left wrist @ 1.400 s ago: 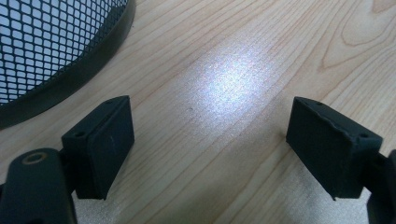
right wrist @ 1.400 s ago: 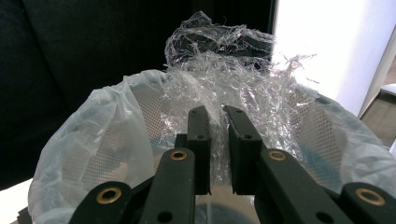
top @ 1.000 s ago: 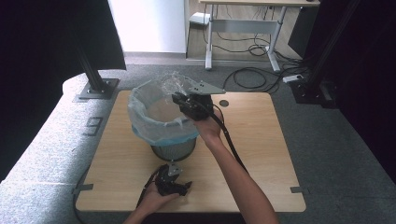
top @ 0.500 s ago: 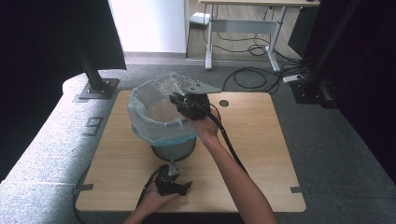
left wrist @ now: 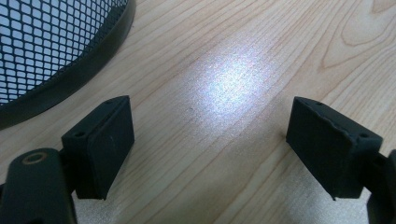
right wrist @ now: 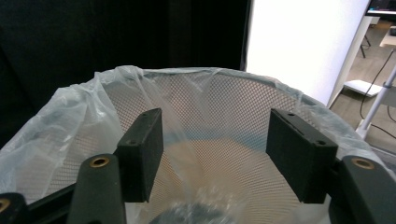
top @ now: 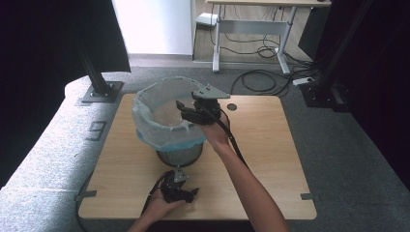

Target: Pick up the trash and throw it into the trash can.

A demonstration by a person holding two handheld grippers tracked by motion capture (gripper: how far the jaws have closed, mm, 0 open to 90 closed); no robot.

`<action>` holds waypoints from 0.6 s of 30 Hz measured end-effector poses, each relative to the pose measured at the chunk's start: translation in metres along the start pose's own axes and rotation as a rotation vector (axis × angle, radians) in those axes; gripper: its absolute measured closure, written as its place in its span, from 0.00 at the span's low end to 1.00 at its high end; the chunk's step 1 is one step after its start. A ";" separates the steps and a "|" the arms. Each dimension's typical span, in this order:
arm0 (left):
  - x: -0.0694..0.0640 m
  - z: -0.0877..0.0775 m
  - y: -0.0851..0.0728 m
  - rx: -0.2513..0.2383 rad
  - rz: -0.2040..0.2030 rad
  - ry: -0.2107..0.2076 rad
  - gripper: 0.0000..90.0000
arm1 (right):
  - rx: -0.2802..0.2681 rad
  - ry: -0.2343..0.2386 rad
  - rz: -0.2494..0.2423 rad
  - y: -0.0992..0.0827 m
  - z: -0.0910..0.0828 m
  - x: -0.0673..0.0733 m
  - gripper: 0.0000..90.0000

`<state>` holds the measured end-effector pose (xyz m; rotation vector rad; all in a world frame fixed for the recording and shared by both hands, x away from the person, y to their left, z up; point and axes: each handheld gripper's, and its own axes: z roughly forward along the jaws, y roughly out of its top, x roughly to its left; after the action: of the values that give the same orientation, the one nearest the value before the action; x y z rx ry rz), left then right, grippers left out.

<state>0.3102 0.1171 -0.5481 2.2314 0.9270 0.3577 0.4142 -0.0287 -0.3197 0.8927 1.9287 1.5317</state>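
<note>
A black mesh basket (top: 180,153) stands on the wooden table (top: 270,145), lined with a thin translucent bag (top: 159,126) folded over its rim. My right gripper (top: 186,114) hovers over the basket's right rim and points into it. Its jaws have just been opening and stand apart (right wrist: 217,158). A loose fold of the bag (right wrist: 175,135) rises between them beside the left pad (right wrist: 142,154), and nothing presses on it. My left gripper (top: 187,192) rests low on the table in front of the basket, open (left wrist: 210,140) over bare wood, with the basket's base (left wrist: 56,56) beside it.
The basket sits left of the table's middle. A dark round hole (top: 232,106) marks the tabletop behind the right gripper. A grey padded surface (top: 53,159) borders the table's left side. Cables (top: 261,82) and a desk frame (top: 251,34) lie on the floor beyond.
The right gripper's jaws have opened wide at the bag's rim, and the bit of film it held up has dropped. Both hands have stayed in place.
</note>
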 end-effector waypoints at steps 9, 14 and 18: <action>0.000 0.000 0.000 0.000 0.000 0.000 0.17 | 0.000 -0.010 -0.006 -0.003 -0.008 -0.003 0.36; 0.000 0.000 0.000 0.000 0.000 0.000 0.17 | -0.009 -0.008 -0.012 -0.003 -0.013 -0.003 0.35; 0.000 0.000 0.000 0.000 -0.001 0.000 0.17 | -0.006 -0.011 -0.016 -0.005 -0.016 -0.004 0.35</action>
<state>0.3102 0.1171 -0.5481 2.2309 0.9279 0.3577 0.4040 -0.0429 -0.3208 0.8791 1.9180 1.5198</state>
